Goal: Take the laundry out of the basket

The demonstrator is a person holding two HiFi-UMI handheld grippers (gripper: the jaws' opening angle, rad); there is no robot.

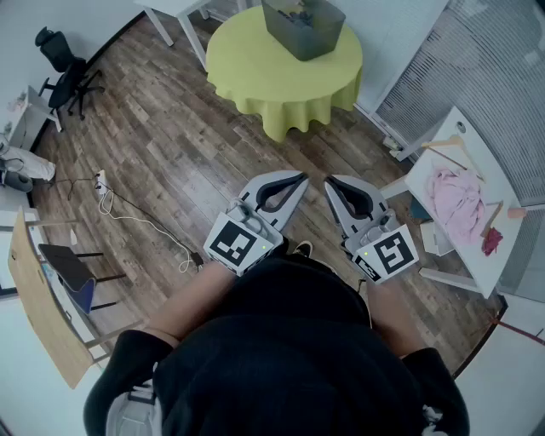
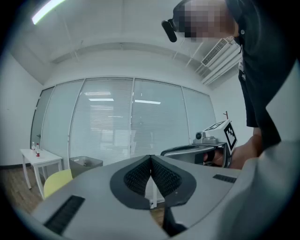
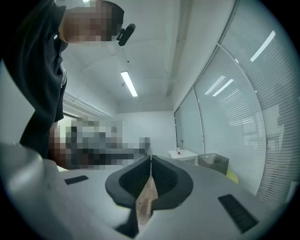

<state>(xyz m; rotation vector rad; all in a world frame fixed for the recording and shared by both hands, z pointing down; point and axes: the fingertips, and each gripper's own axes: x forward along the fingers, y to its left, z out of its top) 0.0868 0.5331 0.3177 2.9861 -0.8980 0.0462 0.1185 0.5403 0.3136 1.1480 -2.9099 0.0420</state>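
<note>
**Both grippers closed and empty, basket well ahead on the round table**

At the far left of the head view a black office chair [image 1: 64, 61] stands by the wall, and a white cable [image 1: 140, 221] trails over the wooden floor [image 1: 170, 128].

The left gripper [image 1: 301, 177] is held level, close in front of the person's body. In its own view the jaws stand together, the ribbed pads meeting at the tips with nothing between them.

Straight ahead and well apart from both grippers is a round table [image 1: 281, 81] under a yellow-green cloth. The grey basket [image 1: 313, 43] sits on its far side, with the laundry [image 1: 294, 10] inside it.

The right gripper [image 1: 330, 180] is held just beside the left one, also level. Its jaws are closed tip to tip and hold nothing; only a sliver of floor shows through the slot below the tips.

At the right edge a white table [image 1: 481, 264] carries a crumpled pink garment [image 1: 456, 200], with a wooden hanger [image 1: 451, 146] beside it.
</note>
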